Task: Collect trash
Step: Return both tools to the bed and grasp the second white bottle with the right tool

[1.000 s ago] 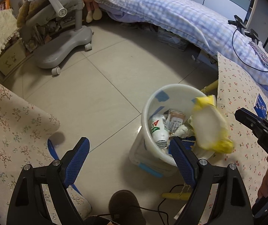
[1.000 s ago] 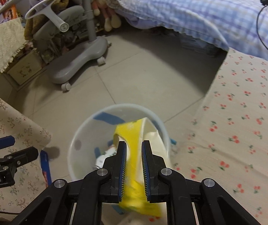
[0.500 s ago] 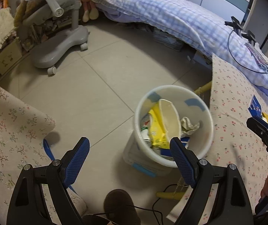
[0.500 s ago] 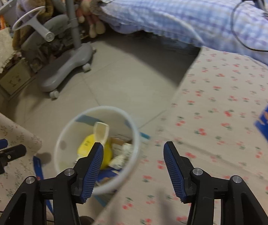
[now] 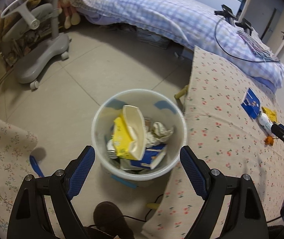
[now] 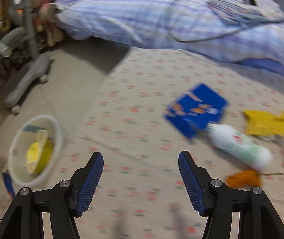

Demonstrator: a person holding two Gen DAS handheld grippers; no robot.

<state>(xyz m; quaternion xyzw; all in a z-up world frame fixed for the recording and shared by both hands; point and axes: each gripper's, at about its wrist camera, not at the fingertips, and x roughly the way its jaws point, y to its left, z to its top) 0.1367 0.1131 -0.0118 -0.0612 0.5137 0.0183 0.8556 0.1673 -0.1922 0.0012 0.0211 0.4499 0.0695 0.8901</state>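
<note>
On a grey tiled bedroom floor, a round translucent white plastic bucket (image 5: 139, 176) stands against the edge of a low surface draped in beige cloth printed with small red flowers (image 5: 219, 139). Inside the bucket lie a crushed yellow-and-cream paper carton (image 5: 129, 133), a crumpled ball of pale printed paper (image 5: 160, 130) and a flattened blue-and-white box (image 5: 152, 156), packed loosely on other scraps too jumbled to tell apart. The left gripper (image 5: 137, 166), black-framed with ribbed blue pads, hangs above the bucket with its jaws spread wide and nothing between them. The right gripper (image 6: 141, 176) is over the flowered cloth, its jaws opening and empty. Trash lies on the cloth beyond it: a glossy blue cardboard packet (image 6: 196, 109), a smooth white plastic bottle with green print (image 6: 241, 146) lying on its side and touching the packet, a wrinkled yellow wrapper (image 6: 268, 124) just behind the bottle, and a small orange scrap (image 6: 243, 180) near the bottle's lower end. A rumpled blue-and-white checked quilt (image 5: 161, 14) covers the bed behind, a black cable (image 5: 231, 54) looping across it, and a grey plastic chair base on castors (image 5: 40, 59) stands to the left
</note>
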